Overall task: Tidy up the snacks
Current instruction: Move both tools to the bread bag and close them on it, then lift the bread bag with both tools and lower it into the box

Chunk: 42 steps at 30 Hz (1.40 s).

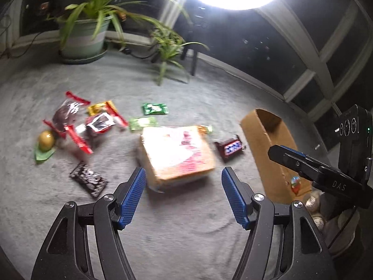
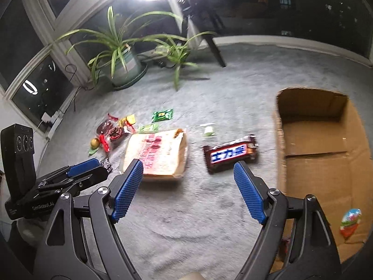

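Snacks lie scattered on the grey carpet point(image 2: 191, 214), most of them left of centre in both views. The biggest is a flat tan packet with red print point(image 2: 156, 154), just above the left finger of the right gripper point(image 2: 187, 189). It looks soft and light, a crinkly bag that would buckle if squeezed across its face, so pinching one thin edge seems the safer hold. To its right sits a brown chocolate bar point(image 2: 229, 155) with a blue and white label. It is likely stiff inside a slick wrapper, and best taken across its narrow width. Further up and left lie a green sachet point(image 2: 162, 115) and a heap of red wrappers point(image 2: 112, 131), small, thin and prone to slipping.

The cardboard box point(image 2: 314, 163) stands open at the right of the frame, a round foil-wrapped sweet point(image 2: 350, 221) already on its floor.

Both tools are empty. The right gripper's jaws stand wide apart over bare carpet, holding nothing. In the left wrist view the left gripper point(image 1: 183, 196) is also spread, clear of the tan packet just above its fingertips, touching no snack.
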Each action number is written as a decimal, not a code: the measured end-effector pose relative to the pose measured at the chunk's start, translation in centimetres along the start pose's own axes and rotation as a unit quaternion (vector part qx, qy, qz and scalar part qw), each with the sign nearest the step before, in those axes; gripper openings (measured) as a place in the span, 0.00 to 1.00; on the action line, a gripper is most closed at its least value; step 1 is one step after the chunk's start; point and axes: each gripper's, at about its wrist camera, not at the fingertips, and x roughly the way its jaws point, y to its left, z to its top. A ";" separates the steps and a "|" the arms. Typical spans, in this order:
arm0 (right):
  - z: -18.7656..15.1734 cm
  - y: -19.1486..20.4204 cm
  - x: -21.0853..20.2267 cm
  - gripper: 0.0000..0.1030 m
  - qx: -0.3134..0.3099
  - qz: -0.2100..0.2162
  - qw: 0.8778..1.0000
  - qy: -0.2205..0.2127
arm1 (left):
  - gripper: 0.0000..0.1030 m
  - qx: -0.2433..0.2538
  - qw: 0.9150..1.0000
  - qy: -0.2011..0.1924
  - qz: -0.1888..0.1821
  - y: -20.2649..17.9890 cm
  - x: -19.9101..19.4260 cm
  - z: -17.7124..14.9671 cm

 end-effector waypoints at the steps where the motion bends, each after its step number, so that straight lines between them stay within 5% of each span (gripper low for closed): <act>1: 0.1 0.2 0.6 0.80 0.001 0.008 1.000 0.007 | 0.65 -0.004 1.000 0.000 0.000 0.4 0.1 0.0; 17: 1.1 0.5 8.4 0.80 0.033 0.072 0.993 0.084 | 0.65 -0.016 0.999 0.029 -0.014 2.7 3.9 0.4; 25: 1.5 0.3 10.4 0.61 0.039 0.082 0.990 0.109 | 0.65 -0.009 0.999 0.037 -0.014 2.5 5.0 0.6; 42: 1.6 0.8 9.7 0.50 0.036 0.091 0.989 0.110 | 0.58 0.007 0.999 0.030 -0.011 1.5 5.2 1.3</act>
